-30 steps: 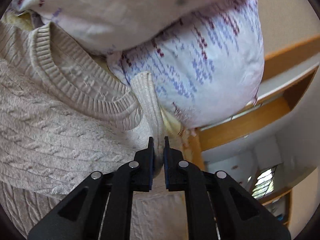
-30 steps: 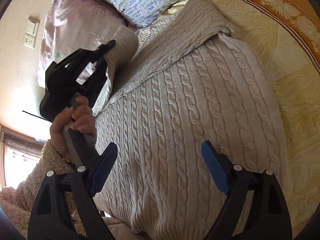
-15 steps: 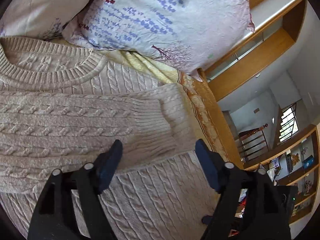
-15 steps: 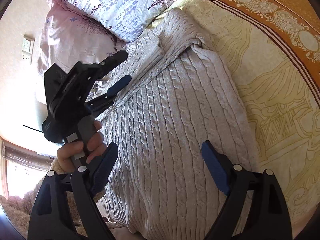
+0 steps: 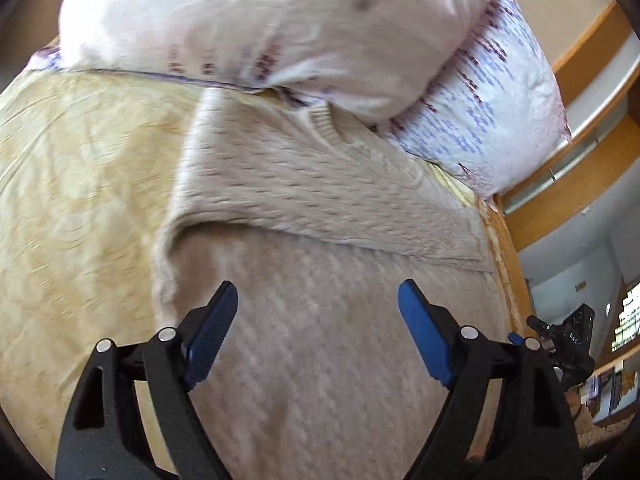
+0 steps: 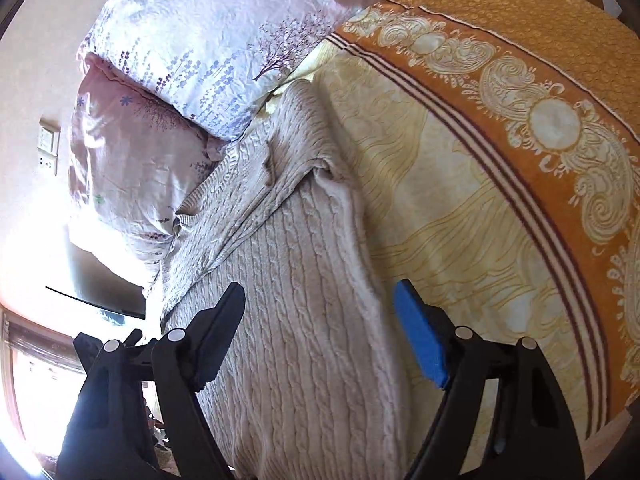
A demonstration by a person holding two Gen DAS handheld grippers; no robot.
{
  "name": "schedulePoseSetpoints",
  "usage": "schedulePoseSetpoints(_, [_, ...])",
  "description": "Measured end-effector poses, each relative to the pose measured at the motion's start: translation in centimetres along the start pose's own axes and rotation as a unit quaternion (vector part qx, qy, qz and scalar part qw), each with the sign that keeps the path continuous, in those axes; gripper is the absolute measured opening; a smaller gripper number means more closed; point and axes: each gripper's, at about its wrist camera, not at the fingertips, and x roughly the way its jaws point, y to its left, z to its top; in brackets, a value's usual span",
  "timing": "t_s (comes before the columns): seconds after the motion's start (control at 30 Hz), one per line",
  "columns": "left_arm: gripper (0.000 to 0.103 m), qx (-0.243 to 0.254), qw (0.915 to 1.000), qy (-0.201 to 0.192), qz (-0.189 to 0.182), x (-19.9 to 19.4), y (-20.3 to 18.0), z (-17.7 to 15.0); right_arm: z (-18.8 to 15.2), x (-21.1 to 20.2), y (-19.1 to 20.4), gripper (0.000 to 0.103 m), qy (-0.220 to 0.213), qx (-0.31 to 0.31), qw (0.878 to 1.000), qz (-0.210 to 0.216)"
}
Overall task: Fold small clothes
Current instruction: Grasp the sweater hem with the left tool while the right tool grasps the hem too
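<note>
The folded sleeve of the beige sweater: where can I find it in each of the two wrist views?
Left wrist: the folded sleeve lies as a band across the middle, above the open left gripper.
Right wrist: the folded sleeve runs diagonally, left of centre, beyond the open right gripper.
Shared landmark: the lavender-print pillow.

Sweater (image 6: pixel 304 320): chunky cable-knit wool, matt. Pillows (image 6: pixel 208 52): smooth, crinkled cotton. Bedspread (image 6: pixel 460 200): soft printed cloth. Claw pads (image 6: pixel 420 340): matt blue rubber.
</note>
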Motion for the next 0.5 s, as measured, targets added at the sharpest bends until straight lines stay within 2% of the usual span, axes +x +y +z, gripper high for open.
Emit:
schedulePoseSetpoints(0.1, [0.087,-0.019,0.9996,0.01,0.017,-2.1,3.2,-1.3,0.3,-0.2,-1.4,0.079,0.011,-0.002,1.0,-0.011])
schedulePoseSetpoints(0.17, [0.087,-0.017,0.9991,0.031,0.023,-2.4,4.2,-2.3,0.3,-0.1,-2.2,0.074,0.025,-0.002,1.0,-0.006])
schedulePoseSetpoints(0.3, [0.087,-0.015,0.998,0.061,0.012,-1.9,4.5,-3.9,0.6,0.5,-2.5,0.069,0.041,-0.016,0.999,0.005])
schedulePoseSetpoints(0.5, [0.086,-0.016,0.9974,0.066,-0.025,-1.6,3.7,-5.7,-0.1,1.4,-2.0,0.057,0.072,-0.045,0.996,0.041])
